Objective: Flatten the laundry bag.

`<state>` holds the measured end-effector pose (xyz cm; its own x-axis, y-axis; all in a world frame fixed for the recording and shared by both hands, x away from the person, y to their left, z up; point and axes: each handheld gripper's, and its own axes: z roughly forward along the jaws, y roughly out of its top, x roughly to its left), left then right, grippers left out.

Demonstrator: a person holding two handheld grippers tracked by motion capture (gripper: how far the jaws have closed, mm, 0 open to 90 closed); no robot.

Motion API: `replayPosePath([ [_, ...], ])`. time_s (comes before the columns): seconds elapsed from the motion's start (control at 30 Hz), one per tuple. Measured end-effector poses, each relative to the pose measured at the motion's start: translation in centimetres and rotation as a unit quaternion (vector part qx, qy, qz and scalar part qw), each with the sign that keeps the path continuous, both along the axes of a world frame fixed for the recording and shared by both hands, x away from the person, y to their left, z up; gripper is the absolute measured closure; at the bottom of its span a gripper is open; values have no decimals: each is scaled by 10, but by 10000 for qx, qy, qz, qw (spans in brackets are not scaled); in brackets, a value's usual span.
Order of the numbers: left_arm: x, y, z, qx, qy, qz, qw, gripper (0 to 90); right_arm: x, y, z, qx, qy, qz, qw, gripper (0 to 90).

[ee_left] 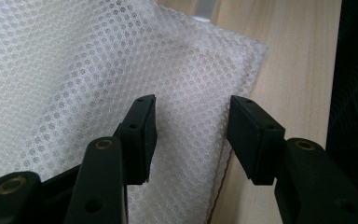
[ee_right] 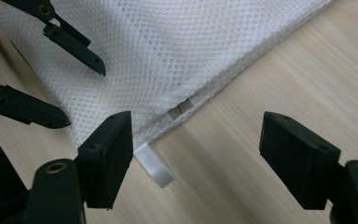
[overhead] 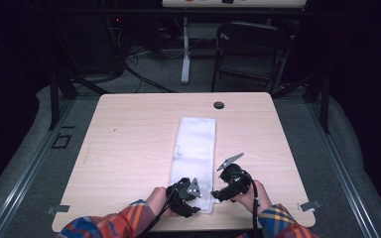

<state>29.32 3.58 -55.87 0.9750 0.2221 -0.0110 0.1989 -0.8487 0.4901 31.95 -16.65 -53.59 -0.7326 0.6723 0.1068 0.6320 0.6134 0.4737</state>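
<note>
Folded white mesh cloth [overhead: 195, 153] on light wooden desk [overhead: 129, 148]. Left tool [ee_left: 192, 135] spread astride its near edge; right tool [ee_right: 198, 158] spread beside its near right corner.

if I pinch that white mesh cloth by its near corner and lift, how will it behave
The white mesh cloth is thin open netting lying flat on the table, so it will likely droop limply. It looks light. The folded strip may unfold.

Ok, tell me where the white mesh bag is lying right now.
In the high view the white mesh bag lies lengthwise along the middle of the wooden table, its near end between the left hand-held gripper and the right hand-held gripper.
</note>
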Motion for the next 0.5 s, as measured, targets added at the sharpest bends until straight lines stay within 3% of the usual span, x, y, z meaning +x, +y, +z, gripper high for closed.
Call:
replayPosePath([
  [0.3, 6, 4, -1, -143, -12, 76, 9999, 654, 0, 1, -2, -53, -22, -12, 10000, 309],
  [0.5, 10, 7, -2, -236, 11, 206, 9995, 787, 0, 2, -3, -87, 3, -4, 10000, 402],
])
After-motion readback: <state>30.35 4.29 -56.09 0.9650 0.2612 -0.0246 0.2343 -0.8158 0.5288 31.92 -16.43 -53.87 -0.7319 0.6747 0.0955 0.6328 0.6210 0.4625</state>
